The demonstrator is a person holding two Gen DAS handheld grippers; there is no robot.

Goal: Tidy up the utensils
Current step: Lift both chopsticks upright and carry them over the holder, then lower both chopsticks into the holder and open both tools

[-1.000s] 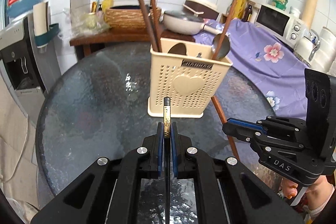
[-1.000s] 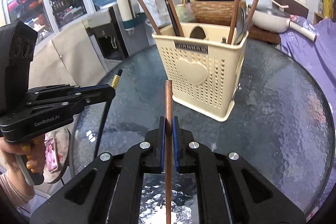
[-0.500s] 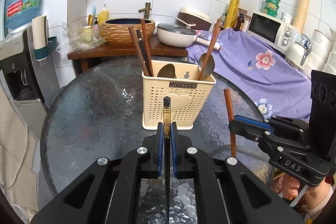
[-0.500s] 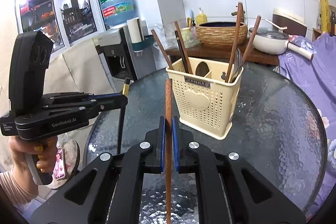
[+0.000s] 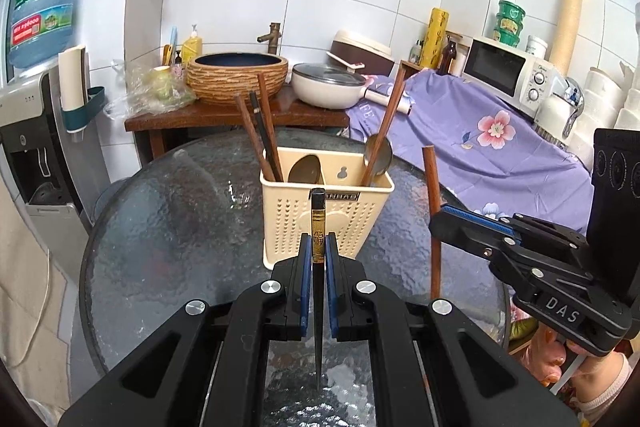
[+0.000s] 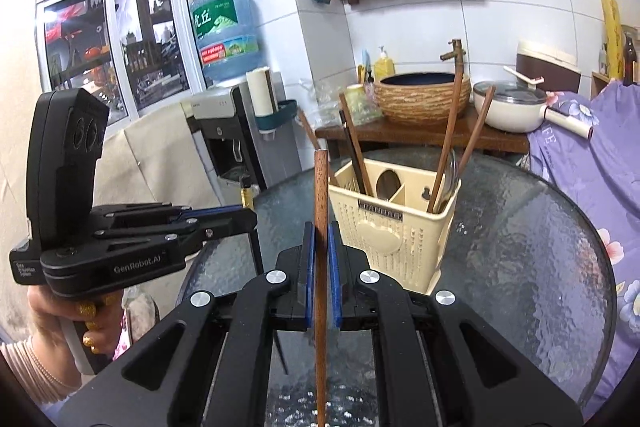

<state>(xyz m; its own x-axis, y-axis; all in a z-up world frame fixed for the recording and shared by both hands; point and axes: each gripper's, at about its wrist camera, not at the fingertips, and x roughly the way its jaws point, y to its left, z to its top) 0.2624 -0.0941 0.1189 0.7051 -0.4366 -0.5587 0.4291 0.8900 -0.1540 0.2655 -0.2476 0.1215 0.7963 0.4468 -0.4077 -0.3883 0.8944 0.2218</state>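
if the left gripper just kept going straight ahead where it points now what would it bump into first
Most likely the cream utensil holder: it stands dead ahead of the left gripper, whose black chopstick lines up with its front wall. Depth is unclear, so it might pass just over the rim.

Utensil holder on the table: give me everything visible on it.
The utensil holder is a cream plastic caddy, perforated walls, raised heart and small nameplate on the front, divided into compartments. It stands upright on the glass table. Chopsticks lean in its left compartment; spoons and wooden-handled utensils fill the others. Neither gripper touches it.
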